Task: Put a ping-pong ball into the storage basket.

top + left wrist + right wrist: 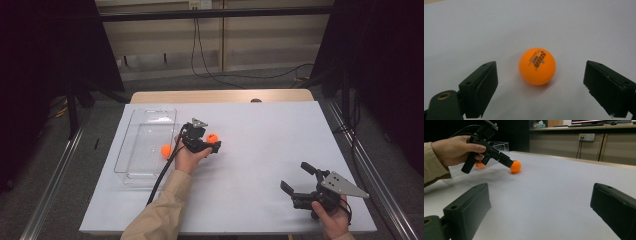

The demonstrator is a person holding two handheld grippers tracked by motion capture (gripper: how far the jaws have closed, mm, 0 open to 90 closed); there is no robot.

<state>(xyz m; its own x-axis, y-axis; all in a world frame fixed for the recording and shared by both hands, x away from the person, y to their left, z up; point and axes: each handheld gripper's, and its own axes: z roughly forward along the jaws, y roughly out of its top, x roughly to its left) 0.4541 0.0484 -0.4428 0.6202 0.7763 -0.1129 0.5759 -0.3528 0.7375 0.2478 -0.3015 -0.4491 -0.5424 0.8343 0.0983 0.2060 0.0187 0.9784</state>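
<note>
An orange ping-pong ball (537, 66) with dark print rests on the white table between the jaws of my left gripper (540, 68). The jaws stand wide on either side and do not touch it. From above, this ball (212, 138) lies at the tip of the left gripper (212, 142), right of a clear tray (131, 170). A second orange ball (166, 150) sits at the tray's right wall; whether inside it, I cannot tell. My right gripper (298, 178) is open and holds nothing, near the front right.
The right gripper view looks across the table past its own jaws at the left hand (454, 150), the first ball (515, 166) and the tray (499, 145). The white sheet (270, 130) ends near the wooden far edge (220, 96). Black metal rails run along both sides.
</note>
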